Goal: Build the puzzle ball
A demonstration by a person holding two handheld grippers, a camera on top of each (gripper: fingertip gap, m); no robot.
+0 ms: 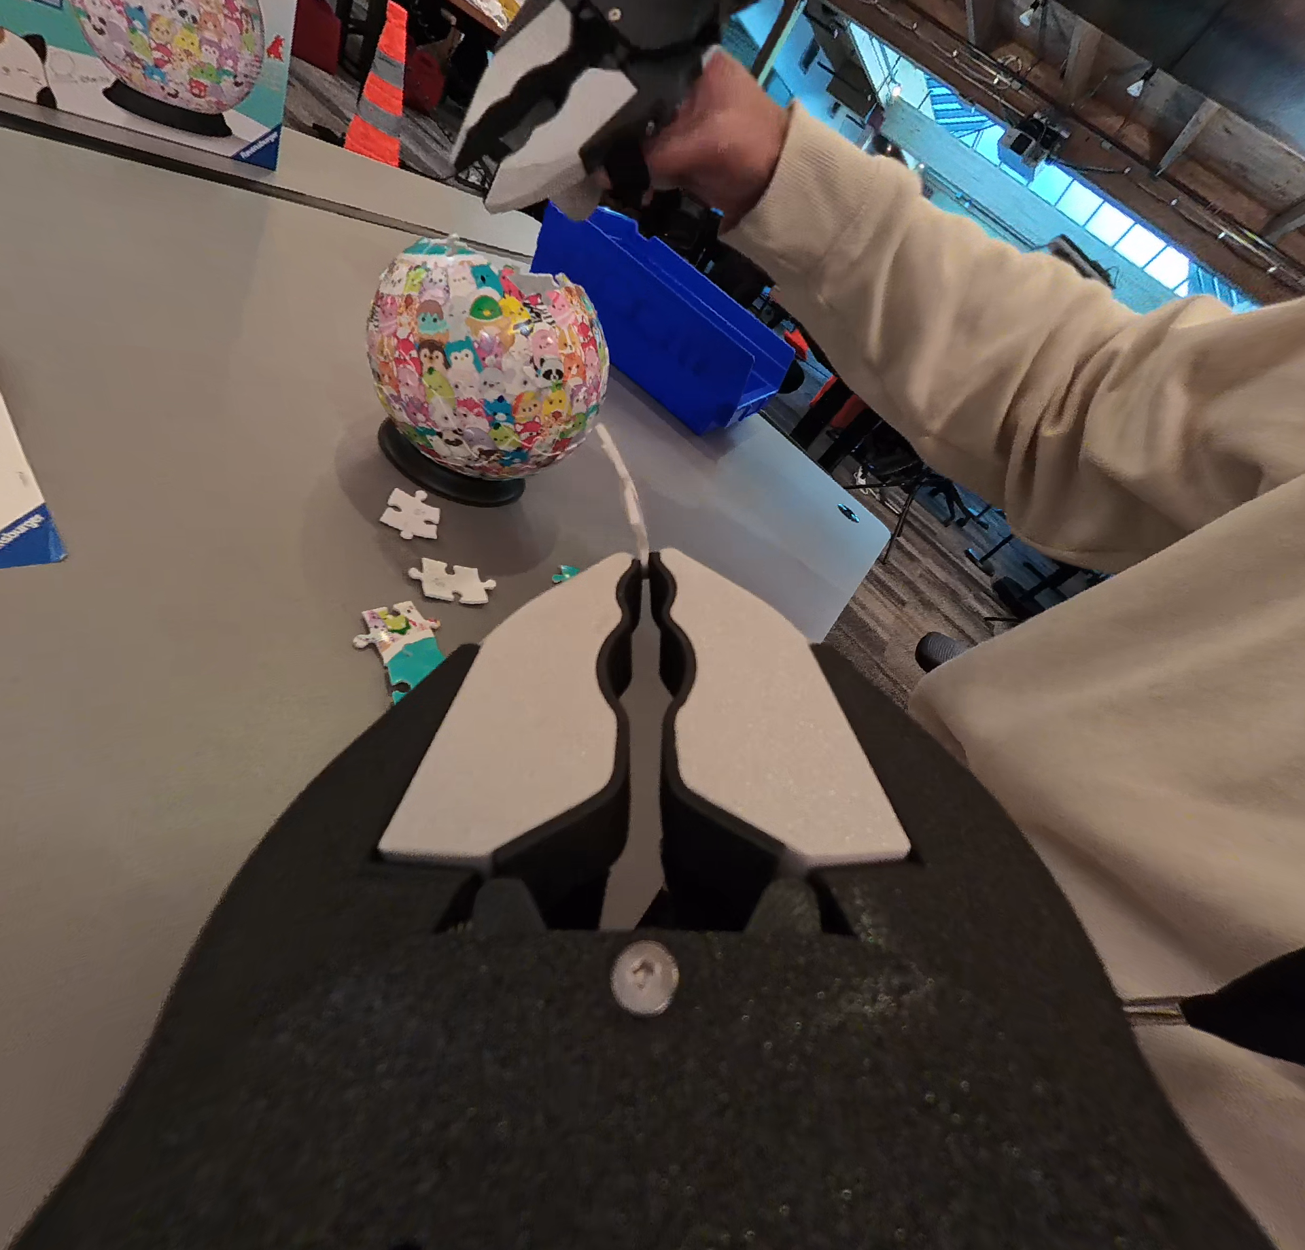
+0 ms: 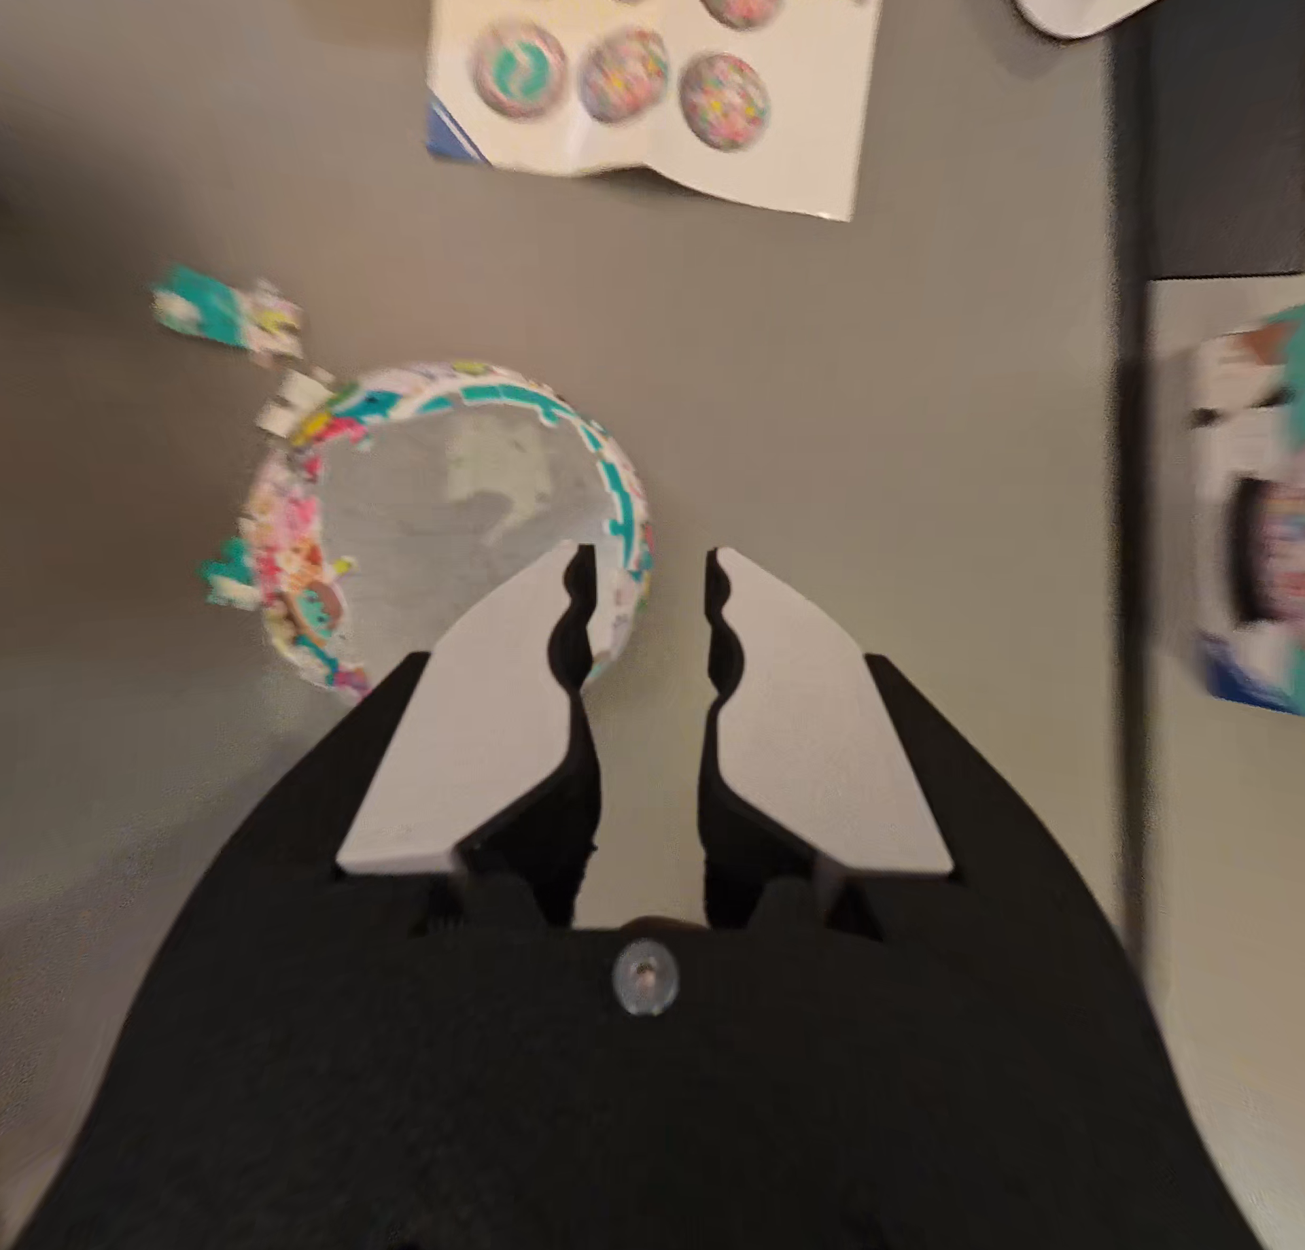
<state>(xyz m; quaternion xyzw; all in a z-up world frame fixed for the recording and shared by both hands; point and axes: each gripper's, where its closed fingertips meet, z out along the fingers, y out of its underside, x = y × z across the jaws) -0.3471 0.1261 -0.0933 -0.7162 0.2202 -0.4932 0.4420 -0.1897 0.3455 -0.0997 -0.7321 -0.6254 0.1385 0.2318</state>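
The puzzle ball (image 1: 487,361) sits upright on its dark stand on the bench (image 1: 176,369), open top upward. The left claw (image 1: 646,566) pinches what looks like a curved strip of pieces (image 1: 625,489) edge-on, its length pointing toward the ball. The right claw (image 2: 646,566) hovers above the opening, parted and empty. Next: seat the strip on the rim.

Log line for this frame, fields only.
left gripper: shut on puzzle piece | right gripper: open, above puzzle ball | ball: top unfinished
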